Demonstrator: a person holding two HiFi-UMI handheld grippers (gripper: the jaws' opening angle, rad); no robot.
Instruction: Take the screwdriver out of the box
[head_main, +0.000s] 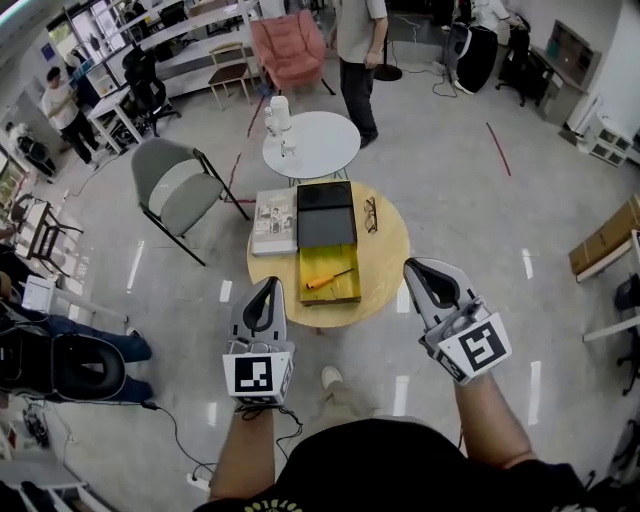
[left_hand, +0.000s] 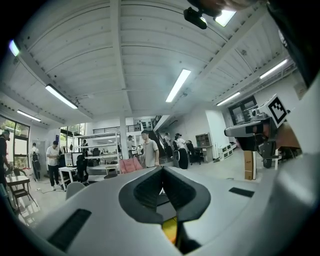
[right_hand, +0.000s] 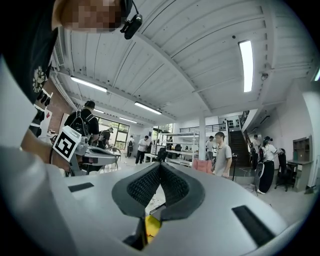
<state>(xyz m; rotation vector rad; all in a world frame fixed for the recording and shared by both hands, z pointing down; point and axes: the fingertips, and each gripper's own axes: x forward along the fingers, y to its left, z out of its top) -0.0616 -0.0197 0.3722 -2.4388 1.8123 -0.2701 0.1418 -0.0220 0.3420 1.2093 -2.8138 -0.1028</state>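
Note:
An open box (head_main: 330, 287) with a yellow inside lies on a round wooden table (head_main: 385, 262) in the head view. In it rests the screwdriver (head_main: 328, 279), orange-handled with a dark shaft, lying aslant. The box's black lid (head_main: 326, 215) is folded back behind it. My left gripper (head_main: 267, 287) hovers at the table's near left edge, jaws shut and empty. To the right of the box, over the table's right edge, my right gripper (head_main: 419, 270) is shut on nothing. Each gripper view shows closed pads, left gripper (left_hand: 162, 170) and right gripper (right_hand: 160, 165), with a sliver of yellow box (left_hand: 170, 229) (right_hand: 151, 225) below.
A book (head_main: 273, 222) lies left of the lid and a pair of glasses (head_main: 371, 214) to its right. Behind stand a small white round table (head_main: 311, 143), a grey folding chair (head_main: 180, 190) and a standing person (head_main: 358, 50). The right gripper (left_hand: 252, 131) shows in the left gripper view.

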